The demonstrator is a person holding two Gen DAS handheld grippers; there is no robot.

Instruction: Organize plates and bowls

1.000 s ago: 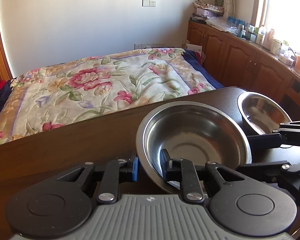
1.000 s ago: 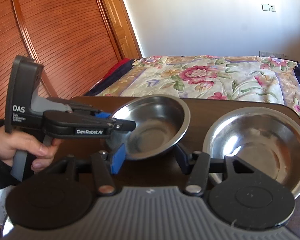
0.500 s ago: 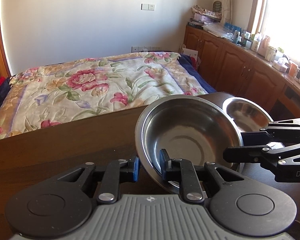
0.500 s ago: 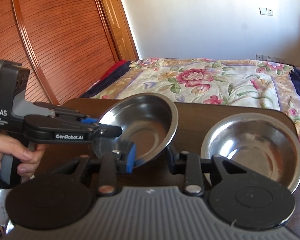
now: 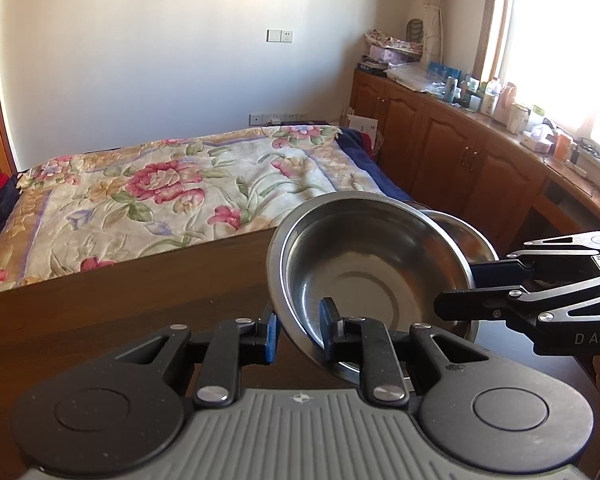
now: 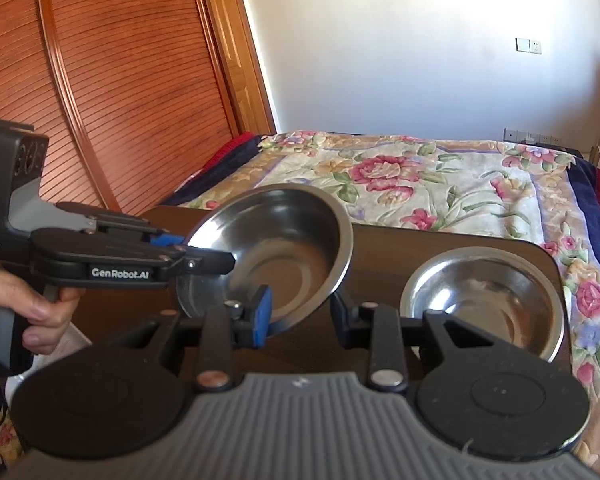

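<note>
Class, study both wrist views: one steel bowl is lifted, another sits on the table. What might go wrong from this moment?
1. The left gripper pinches the lifted bowl only at its rim, and the bowl hangs tilted; smooth steel might slip out.
2. The right gripper is open, close beside that bowl; the two could knock together.
3. The second bowl sits near the table edge; lowering the lifted bowl in carelessly might nudge it off.

Both grippers: black linkage arms, silver screws, blue finger pads, ribbed grey housing. Left gripper printed "GenRobot.AI", "DAS"; bare-skinned hand.
</note>
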